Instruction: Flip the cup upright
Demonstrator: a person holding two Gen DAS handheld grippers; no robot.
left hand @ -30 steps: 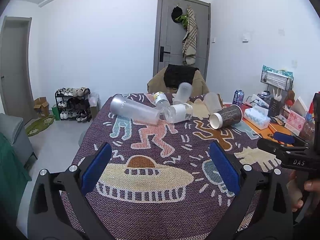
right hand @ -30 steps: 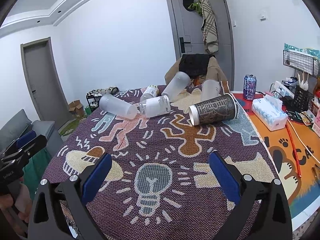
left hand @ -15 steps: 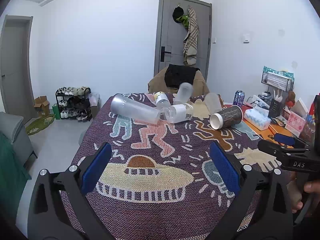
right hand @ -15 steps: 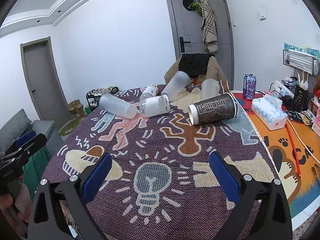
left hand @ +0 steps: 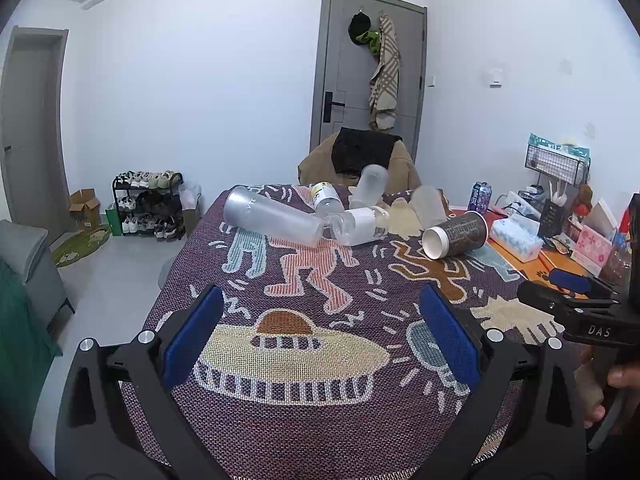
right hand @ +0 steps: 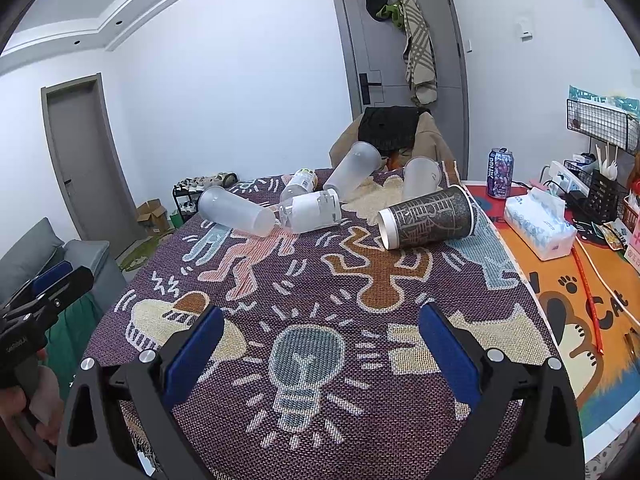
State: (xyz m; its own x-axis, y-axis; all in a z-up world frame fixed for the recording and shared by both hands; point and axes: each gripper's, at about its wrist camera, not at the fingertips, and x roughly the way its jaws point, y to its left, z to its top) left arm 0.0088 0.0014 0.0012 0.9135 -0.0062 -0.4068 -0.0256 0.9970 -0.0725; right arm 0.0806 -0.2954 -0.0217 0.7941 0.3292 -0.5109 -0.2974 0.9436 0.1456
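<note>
A dark patterned paper cup [right hand: 428, 222] lies on its side at the far right of the patterned tablecloth [right hand: 320, 280], its white mouth turned toward me; it also shows in the left wrist view [left hand: 456, 234]. Several frosted plastic cups [right hand: 236, 210] and clear bottles [right hand: 312, 212] lie tipped over in a cluster at the far end. My left gripper [left hand: 320, 334] is open and empty over the near left part of the cloth. My right gripper [right hand: 320, 338] is open and empty over the near middle, well short of the cups.
An orange cat mat [right hand: 580, 300] lies to the right with a tissue pack [right hand: 540, 226], a drink can [right hand: 500, 168] and a wire rack [right hand: 600, 124]. A chair [right hand: 392, 132] stands behind the table. A grey sofa [right hand: 80, 256] is at the left.
Both grippers have drifted slightly; the view of the cups shifts a little. Nothing on the table has moved.
</note>
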